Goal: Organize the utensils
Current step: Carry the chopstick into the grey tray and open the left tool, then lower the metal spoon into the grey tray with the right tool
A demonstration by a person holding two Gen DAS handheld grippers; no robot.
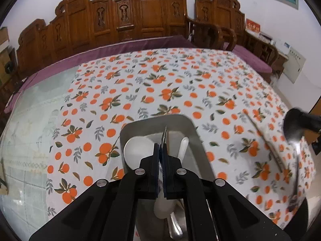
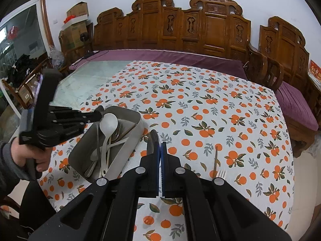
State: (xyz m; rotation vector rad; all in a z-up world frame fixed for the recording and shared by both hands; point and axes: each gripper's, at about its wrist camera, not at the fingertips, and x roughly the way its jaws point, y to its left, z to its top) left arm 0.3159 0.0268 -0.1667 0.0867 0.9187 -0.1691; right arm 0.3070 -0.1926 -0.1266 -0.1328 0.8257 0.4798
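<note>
Cutlery is seen gathered in a grey metal tray (image 2: 128, 138) on the orange-print tablecloth (image 2: 200, 108), so loose pieces end up in one place. A white spoon (image 2: 107, 128) is stacked w/ metal spoons inside. The left gripper (image 1: 161, 152) is held over the tray, jaws pressed together on a thin dark utensil (image 1: 165, 135), apparently for dropping in. The right gripper (image 2: 160, 150) is pinched shut on a spoon-like piece (image 2: 152, 142), approx. beside the tray. A fork (image 2: 220, 173) & a chopstick (image 2: 215, 158) are left on the cloth.
</note>
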